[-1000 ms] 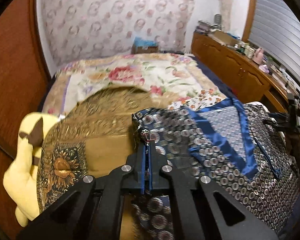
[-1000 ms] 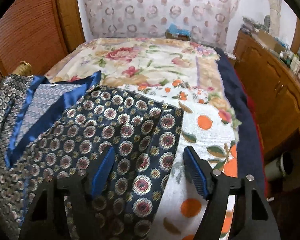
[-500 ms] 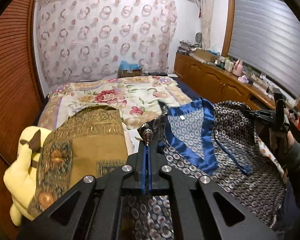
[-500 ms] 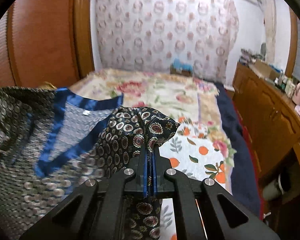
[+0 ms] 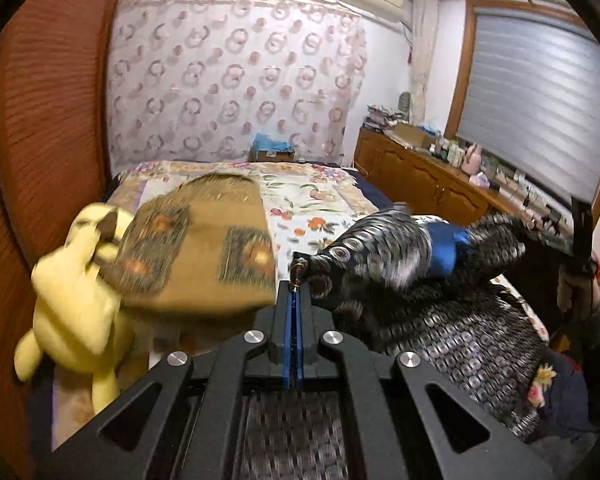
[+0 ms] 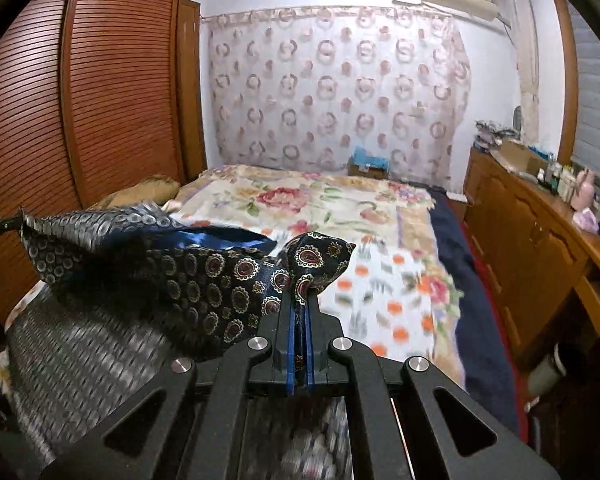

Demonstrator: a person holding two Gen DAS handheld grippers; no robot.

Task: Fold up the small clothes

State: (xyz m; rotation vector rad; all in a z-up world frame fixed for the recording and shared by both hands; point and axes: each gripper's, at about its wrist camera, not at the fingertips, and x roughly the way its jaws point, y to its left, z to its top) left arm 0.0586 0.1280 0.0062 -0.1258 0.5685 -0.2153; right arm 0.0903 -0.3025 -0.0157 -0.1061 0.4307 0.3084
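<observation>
Bed (image 6: 416, 200) w/ floral cover fills room ahead; wardrobe (image 6: 100, 80) on left side, cabinet (image 6: 532, 240) along right wall. Brown patterned cloth (image 5: 204, 248) on bed, yellow plush toy (image 5: 76, 296) just beside it, both left of my left tool. Patterned shirt (image 6: 180, 276) w/ blue collar lifted off bed, stretched between both tools, rest draping below. My left gripper (image 5: 296, 286) clenched on one shirt corner. My right gripper (image 6: 300, 292) clamped on other corner, fabric bunched above tips.
</observation>
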